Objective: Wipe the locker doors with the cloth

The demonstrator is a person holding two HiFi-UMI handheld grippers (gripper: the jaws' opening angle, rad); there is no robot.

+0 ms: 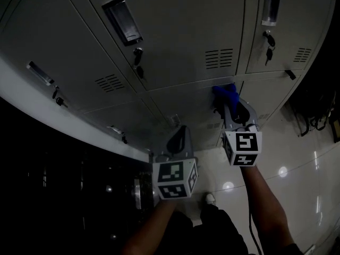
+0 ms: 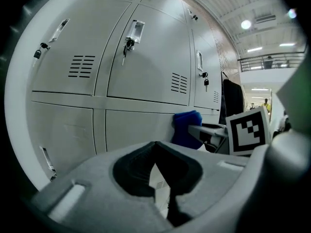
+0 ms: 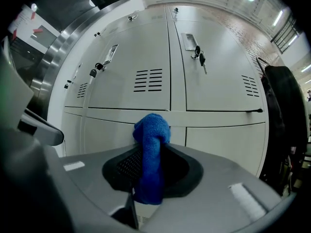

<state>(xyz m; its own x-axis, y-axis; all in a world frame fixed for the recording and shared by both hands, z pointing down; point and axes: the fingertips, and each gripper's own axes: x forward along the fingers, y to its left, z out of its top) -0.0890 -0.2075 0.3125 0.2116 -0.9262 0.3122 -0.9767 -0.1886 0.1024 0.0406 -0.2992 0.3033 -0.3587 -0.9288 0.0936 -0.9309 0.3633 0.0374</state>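
A blue cloth is pinched upright between the jaws of my right gripper. Its bunched top presses against a grey lower locker door just under the seam below the upper row. The right gripper is shut on it. My left gripper hangs to the left and a little back from the lockers, apart from the door. Its jaws are shut with nothing between them. In the left gripper view the cloth and the right gripper's marker cube show at the right.
Upper locker doors carry recessed handles, vents and keys hanging from the locks. A dark jacket hangs at the right end of the lockers. Glossy floor lies below, with a person's shoe on it.
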